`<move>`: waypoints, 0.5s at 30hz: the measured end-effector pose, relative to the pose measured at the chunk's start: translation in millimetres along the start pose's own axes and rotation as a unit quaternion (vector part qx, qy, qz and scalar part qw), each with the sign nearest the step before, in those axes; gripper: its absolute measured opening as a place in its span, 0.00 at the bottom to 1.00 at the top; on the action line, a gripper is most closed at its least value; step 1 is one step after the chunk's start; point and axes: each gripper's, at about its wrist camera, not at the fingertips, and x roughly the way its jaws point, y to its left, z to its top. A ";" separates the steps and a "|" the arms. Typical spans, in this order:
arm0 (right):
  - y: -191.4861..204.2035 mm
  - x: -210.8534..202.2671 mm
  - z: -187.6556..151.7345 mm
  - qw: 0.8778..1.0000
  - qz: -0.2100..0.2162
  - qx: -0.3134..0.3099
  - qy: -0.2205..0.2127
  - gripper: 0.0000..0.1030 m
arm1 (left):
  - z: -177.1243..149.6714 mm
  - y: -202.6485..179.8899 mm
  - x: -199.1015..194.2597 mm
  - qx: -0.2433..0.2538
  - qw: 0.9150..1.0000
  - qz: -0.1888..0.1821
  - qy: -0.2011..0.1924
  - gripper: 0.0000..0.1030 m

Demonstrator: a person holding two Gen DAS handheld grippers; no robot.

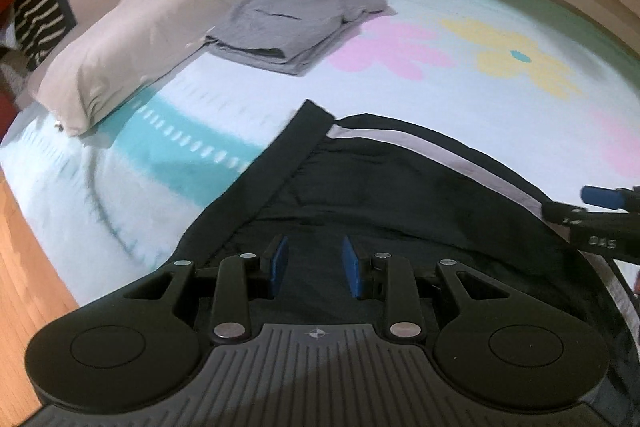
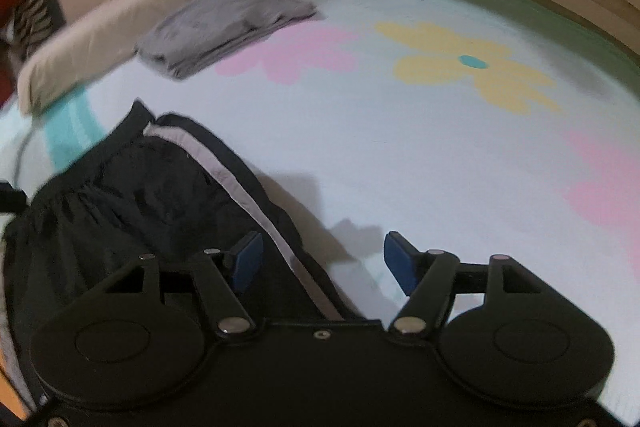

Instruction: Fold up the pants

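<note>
1. The left gripper [image 1: 314, 267] hangs over the black cloth, jaws moderately parted and holding nothing.
2. The right gripper [image 2: 322, 267] is spread wide and empty, straddling the striped side edge: one pad sits over cloth, the other over bare sheet [image 2: 400, 155].
3. The pants [image 1: 360, 187] lie near the bed's front edge, waistband towards the pillow [image 1: 132, 47], grey stripe along the outer seam.
4. Further off, a folded grey garment [image 1: 288, 23] rests beside the pillow, well apart from the pants.
5. The step in hand looks like taking hold for a fold. Pinch both layers at the seam, lift evenly with both hands, and keep the stripe straight so edges line up.
</note>
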 end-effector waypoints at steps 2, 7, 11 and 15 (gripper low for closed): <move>5.1 12.7 6.0 1.000 0.013 -0.013 0.014 0.69 | 1.2 6.0 2.3 -0.004 1.000 0.002 0.004 0.28; 19.0 17.1 8.5 0.999 0.033 -0.013 0.036 0.11 | 0.7 15.6 4.0 -0.007 1.000 0.005 0.007 0.28; 49.3 -35.3 2.9 0.998 0.040 -0.043 -0.031 0.06 | 0.1 23.4 -0.1 -0.018 1.000 0.002 0.006 0.28; 96.6 -93.7 -21.0 0.988 0.066 -0.117 -0.083 0.06 | 1.9 28.8 -10.0 -0.023 1.000 -0.006 -0.010 0.28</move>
